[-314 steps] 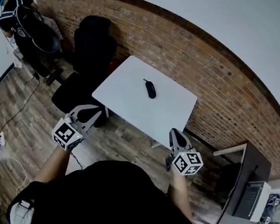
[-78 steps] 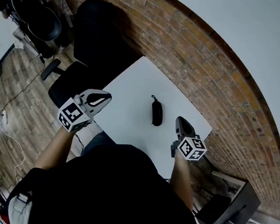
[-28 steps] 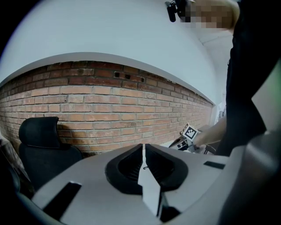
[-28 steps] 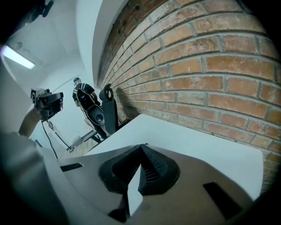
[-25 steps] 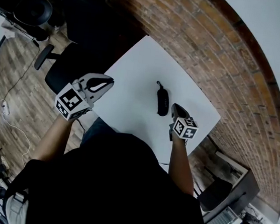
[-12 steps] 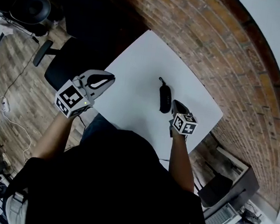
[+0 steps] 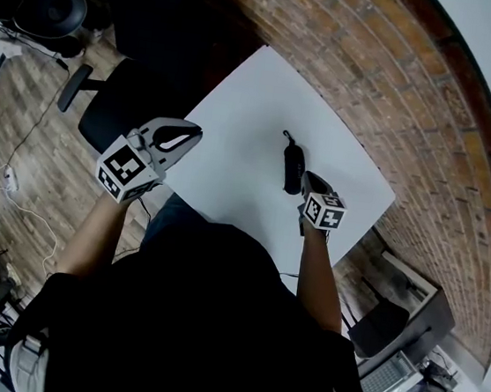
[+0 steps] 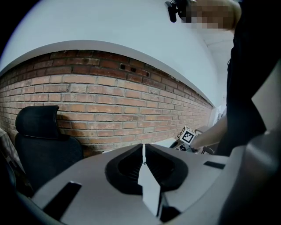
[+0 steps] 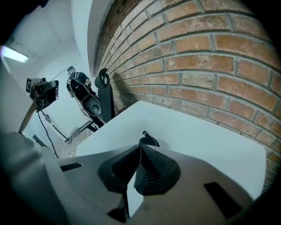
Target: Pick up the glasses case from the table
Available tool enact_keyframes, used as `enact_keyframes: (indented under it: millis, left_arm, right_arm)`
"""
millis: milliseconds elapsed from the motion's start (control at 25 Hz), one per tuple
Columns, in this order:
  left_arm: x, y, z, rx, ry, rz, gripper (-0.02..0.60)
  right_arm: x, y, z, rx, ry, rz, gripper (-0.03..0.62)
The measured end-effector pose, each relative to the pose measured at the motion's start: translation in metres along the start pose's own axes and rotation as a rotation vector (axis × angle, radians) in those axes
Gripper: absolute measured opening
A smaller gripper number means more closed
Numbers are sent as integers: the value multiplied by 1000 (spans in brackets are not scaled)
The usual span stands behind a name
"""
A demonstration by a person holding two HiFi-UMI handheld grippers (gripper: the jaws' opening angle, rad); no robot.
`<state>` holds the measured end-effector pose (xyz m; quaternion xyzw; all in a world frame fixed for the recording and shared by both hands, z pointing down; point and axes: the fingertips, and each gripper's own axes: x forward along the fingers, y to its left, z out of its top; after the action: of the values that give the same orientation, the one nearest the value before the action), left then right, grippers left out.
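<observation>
over the table (image 7: 236, 127), the right tongs (image 7: 308, 179) have neared the glasses case (image 7: 294, 165).

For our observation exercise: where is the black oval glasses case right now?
In the head view the black oval glasses case lies on the white table, right of centre, just beyond the tips of the shut right gripper.

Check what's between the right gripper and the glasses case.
Nothing. In the right gripper view the glasses case sits just past the right gripper, whose jaws are together; the head view shows only bare white table around them.
</observation>
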<state>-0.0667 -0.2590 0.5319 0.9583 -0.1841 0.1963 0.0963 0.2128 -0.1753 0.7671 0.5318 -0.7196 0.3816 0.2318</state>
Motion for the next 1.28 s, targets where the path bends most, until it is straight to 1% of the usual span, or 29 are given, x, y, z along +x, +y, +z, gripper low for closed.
enact_keyframes:
  millis: [40,400,520,720,840,1040,1280]
  left_arm:
    - [0,1,-1,-4,3,-1,26]
    - [0,13,-9,-14,9,0,26]
    - [2,15,-12,-18,15,-6,26]
    - [5,19,-14,-22,21,-15,26]
    - [5,24,-16,-27,21,-15,26]
    - [8,29,-22,-40,28,-16,26]
    - [12,33,-28,-51,38,-22,26]
  right_arm:
    - [2,-1,-1,2,6,-4,25]
    - [18,-4,-6,-5,56,-15,97]
    - [22,-3,-7,-4,77,-21,133]
    - [30,-4,-13,6,108,-26,166]
    - [36,-8,-17,-9,129,-35,184]
    - [47,-12,-24,-26,169,-44,264]
    - [59,-14,-29,-21,200,-48,321]
